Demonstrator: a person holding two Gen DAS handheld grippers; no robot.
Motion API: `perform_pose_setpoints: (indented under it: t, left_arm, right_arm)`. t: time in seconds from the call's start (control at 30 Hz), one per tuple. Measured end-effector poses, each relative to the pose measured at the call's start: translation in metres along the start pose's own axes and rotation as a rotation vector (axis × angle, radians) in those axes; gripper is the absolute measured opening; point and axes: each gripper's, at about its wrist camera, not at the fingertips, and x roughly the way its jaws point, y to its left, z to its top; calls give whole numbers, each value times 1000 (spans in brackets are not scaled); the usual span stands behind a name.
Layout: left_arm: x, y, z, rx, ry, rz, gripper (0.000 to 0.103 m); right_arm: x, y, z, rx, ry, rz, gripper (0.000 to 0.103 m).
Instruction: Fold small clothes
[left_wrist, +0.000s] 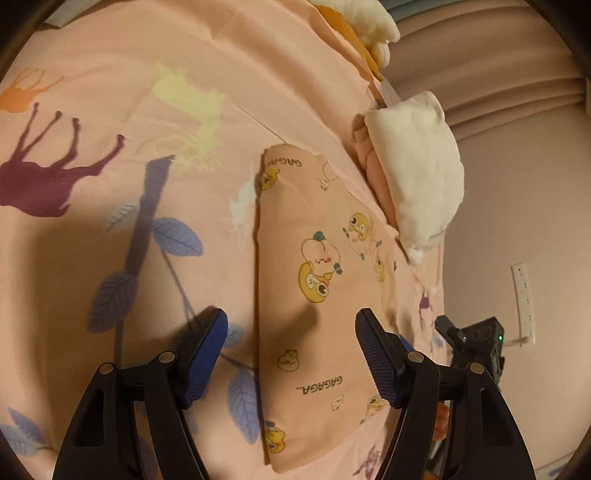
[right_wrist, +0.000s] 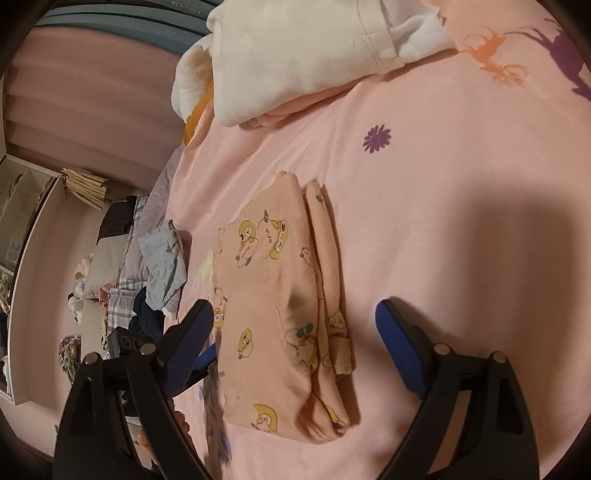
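Observation:
A small pink garment printed with cartoon figures lies folded flat on the pink animal-print bedsheet. My left gripper hovers open just above its near end. The garment's left edge runs between the blue pads and neither pad presses on it. In the right wrist view the same garment shows stacked folds along its right side. My right gripper stands wide open over it, one pad on each side and both off the cloth. Part of the left gripper shows at the left.
A folded white garment on a pink one sits on the sheet beyond the small garment, with a pale plush toy behind. The bed edge runs close beside the garment. Below lie heaped clothes and bedding.

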Motion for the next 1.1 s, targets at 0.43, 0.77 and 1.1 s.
perform_pose_setpoints:
  t: [0.43,0.77,1.1]
  left_arm:
    - [24,-19,-9,81,28,32,70]
    - [33,-26,-8,113,24,55,70]
    - [37,-31,-9,127,21,64,70]
  right_arm:
    - [28,14,5,-63,58,-9,90]
    - [51,27,7,-127,90,-33,90]
    - [63,35,9,-159,96,-52,90]
